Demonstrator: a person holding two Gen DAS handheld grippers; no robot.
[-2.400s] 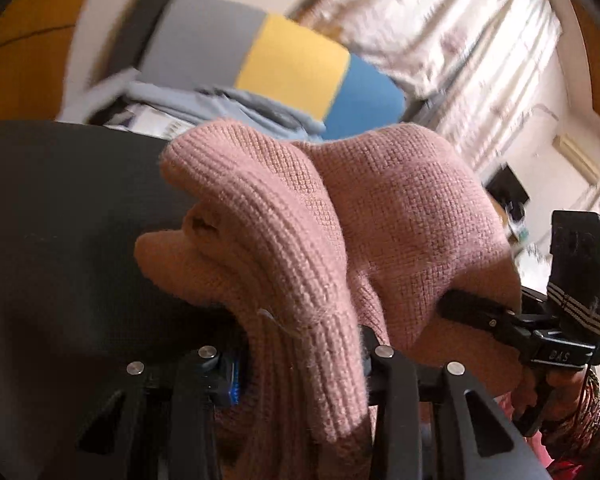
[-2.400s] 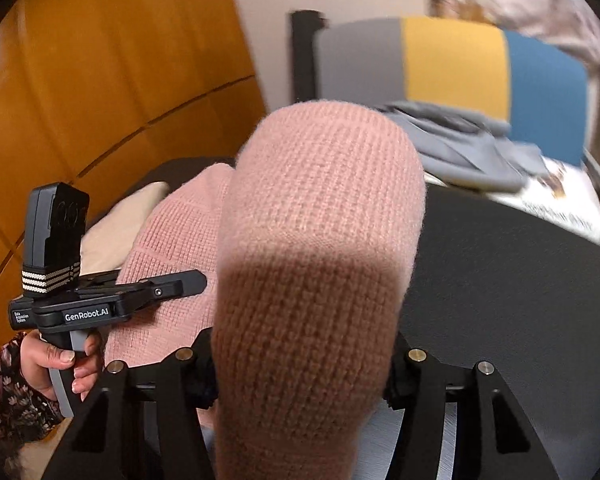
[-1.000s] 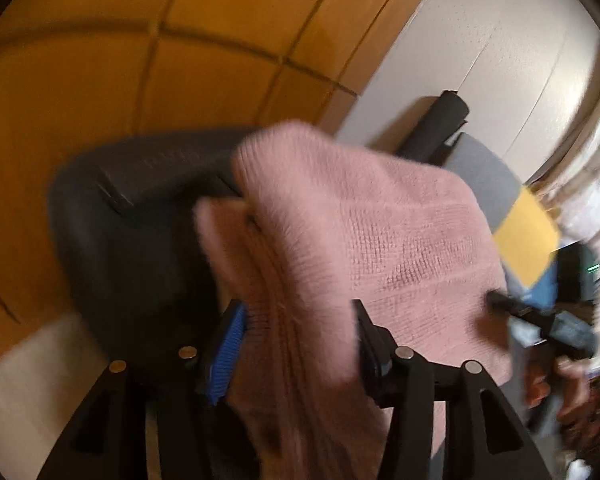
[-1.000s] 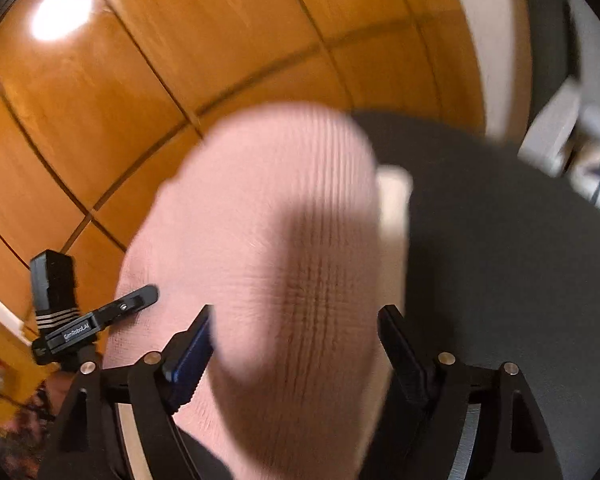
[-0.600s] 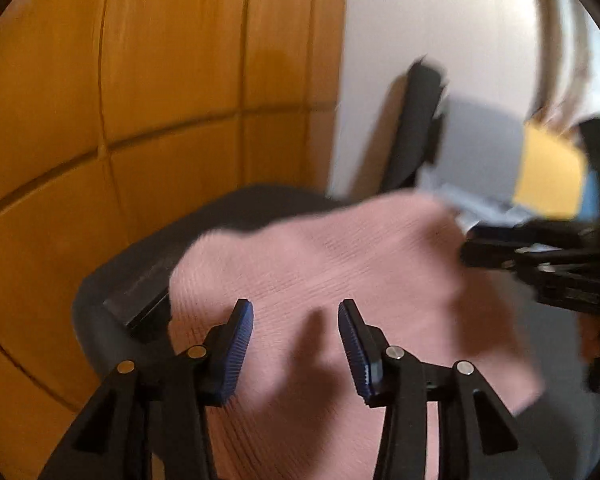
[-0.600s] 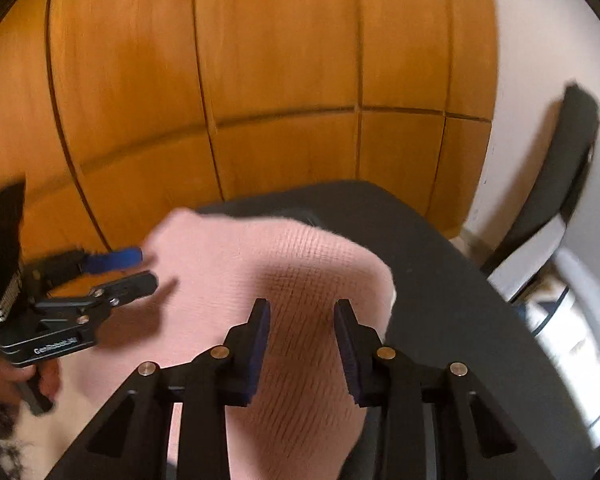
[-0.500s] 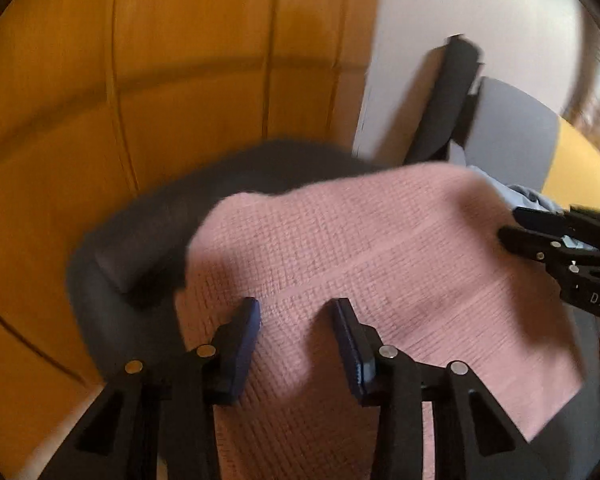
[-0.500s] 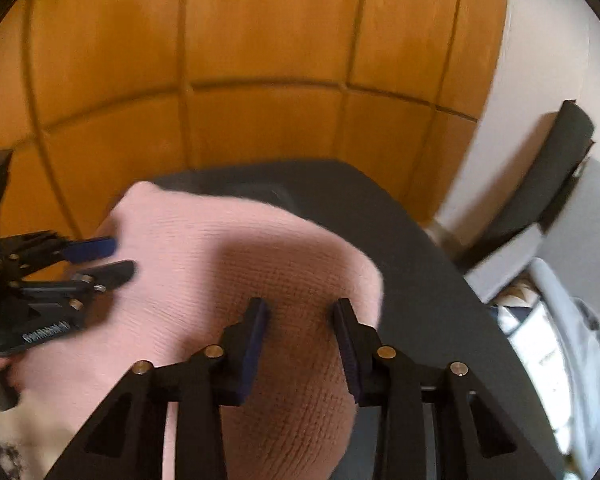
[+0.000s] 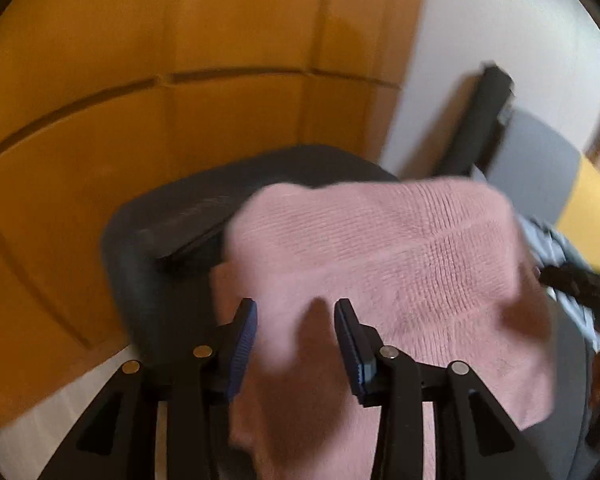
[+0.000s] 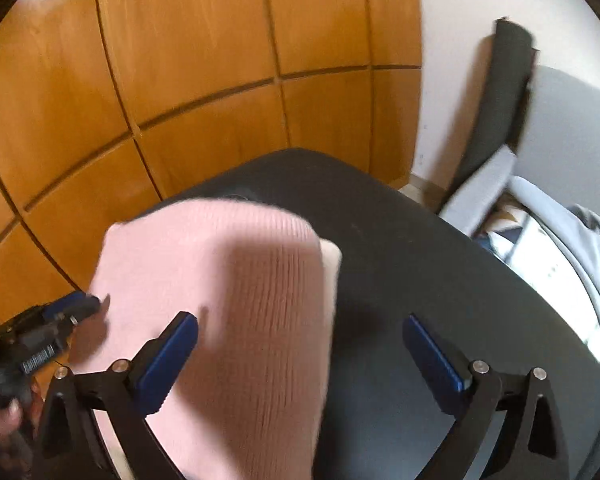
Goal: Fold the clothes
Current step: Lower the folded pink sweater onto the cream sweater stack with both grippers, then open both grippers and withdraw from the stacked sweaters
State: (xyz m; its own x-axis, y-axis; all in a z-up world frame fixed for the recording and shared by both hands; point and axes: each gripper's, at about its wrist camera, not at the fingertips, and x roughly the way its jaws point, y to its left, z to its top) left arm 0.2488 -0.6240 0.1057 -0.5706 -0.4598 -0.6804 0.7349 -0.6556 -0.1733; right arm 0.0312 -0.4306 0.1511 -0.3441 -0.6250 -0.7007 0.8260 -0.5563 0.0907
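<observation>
Right hand-held gripper [image 10: 300, 356] tilted downward (spread).

Sweater [image 10: 220, 280] lies on the table [image 10: 420, 260] (chair [image 10: 508, 100] behind it).

Pink knit sweater [image 9: 380, 264] runs off the near edge in both views, motion-blurred; right claw [image 9: 580, 284] mostly cut off at the right.

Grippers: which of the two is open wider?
The right gripper: its blue pads stand far apart, clear of the pink sweater. The left gripper shows a narrower gap.
</observation>
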